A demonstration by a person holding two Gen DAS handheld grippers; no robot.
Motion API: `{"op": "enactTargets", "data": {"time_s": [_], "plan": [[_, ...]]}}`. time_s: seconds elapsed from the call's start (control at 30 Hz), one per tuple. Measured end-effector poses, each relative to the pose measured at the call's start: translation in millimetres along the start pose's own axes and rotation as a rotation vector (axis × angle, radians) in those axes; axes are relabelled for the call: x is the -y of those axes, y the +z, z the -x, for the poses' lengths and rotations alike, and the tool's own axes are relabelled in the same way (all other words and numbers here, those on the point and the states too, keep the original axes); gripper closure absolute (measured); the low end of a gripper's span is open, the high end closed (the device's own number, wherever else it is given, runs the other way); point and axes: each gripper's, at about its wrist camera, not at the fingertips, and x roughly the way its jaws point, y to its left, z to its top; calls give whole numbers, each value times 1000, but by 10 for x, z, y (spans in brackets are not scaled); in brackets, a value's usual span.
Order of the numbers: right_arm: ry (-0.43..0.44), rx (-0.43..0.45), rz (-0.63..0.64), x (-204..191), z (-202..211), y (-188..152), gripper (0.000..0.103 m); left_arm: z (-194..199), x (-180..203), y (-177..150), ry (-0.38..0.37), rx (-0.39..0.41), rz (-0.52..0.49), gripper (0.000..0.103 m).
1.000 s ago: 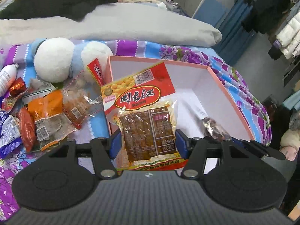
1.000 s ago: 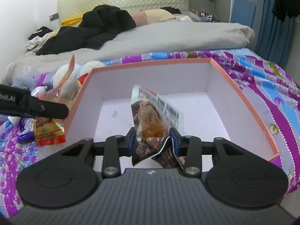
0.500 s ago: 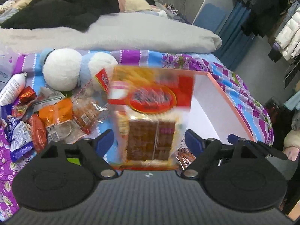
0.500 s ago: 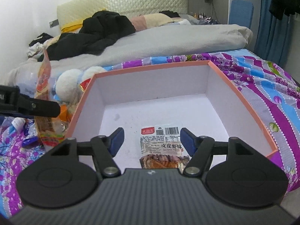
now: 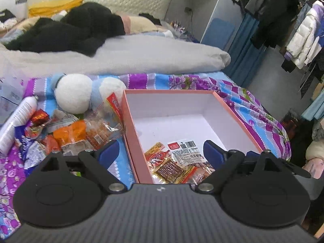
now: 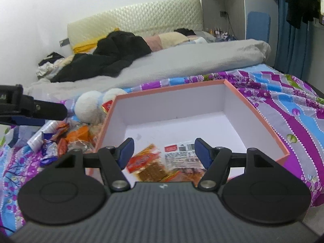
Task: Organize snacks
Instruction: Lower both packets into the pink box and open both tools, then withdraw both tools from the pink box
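Matt pink-walled card box with smooth white inside, glossy crinkled plastic snack packets catching light, fuzzy white plush toy, soft printed cloth bedsheet, matt black ribbed plastic tongs, quilted headboard

The bed wears a purple, blue and grey flowered sheet. On it sits a pink box, open-topped, white inside. Just left of the box lies a heap of snack packets, one orange pack touching the box wall. Behind the heap rests a white plush toy, and at the far left a white bottle lies on its side. Farther back a grey duvet crosses the bed, with black clothes piled on it.
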Motion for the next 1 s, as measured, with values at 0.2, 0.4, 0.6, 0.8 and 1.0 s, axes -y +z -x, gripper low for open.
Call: {"op": "enactTargets", "data": {"time_s": [0.2,0.4,0.6,0.8,1.0], "plan": [[26,56,18,-127,301,-81,35,359,-23,-181,19,40,-16,11],[61,75,32,-286,550,-245,35,690,-112,-376,42,84,-6,11],[99,76,32,-447,736,-421,35,899,-244,-651,84,74,0,11],[111,44,74,-673,908,-608,35,1150,-416,-853,122,72,32,11],[134,25,90,-813,1050,-762,35,1320,-537,-1110,142,47,63,11]]}}
